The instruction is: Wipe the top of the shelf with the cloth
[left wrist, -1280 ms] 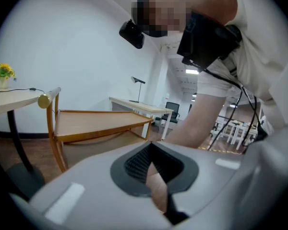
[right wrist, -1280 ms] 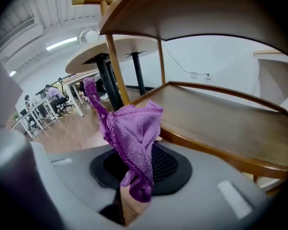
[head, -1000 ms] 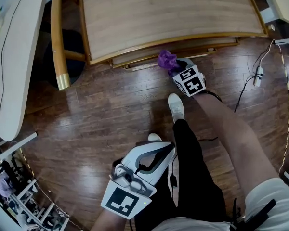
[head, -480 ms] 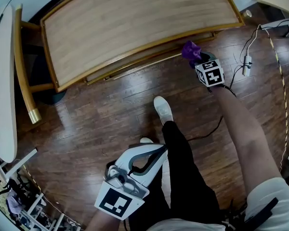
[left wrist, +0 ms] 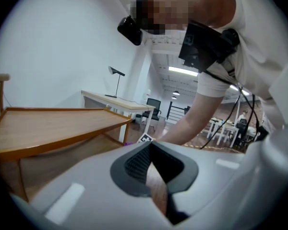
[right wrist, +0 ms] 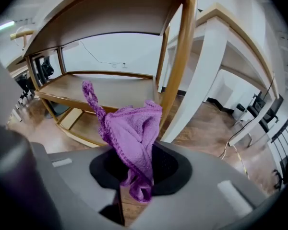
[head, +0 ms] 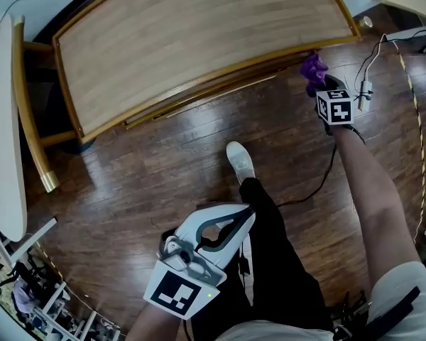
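Right now my right tool (right wrist: 134, 176) is clamped on the purple cloth (right wrist: 132, 133), which bunches up out of its jaws just off the front right corner of the shelf (head: 199, 41), lower than its top. My left tool (left wrist: 153, 176) hangs by my leg, jaws together on nothing. I judge the wiping not yet begun. The cloth needs lifting over the front edge, then pressing flat onto the top by that corner.
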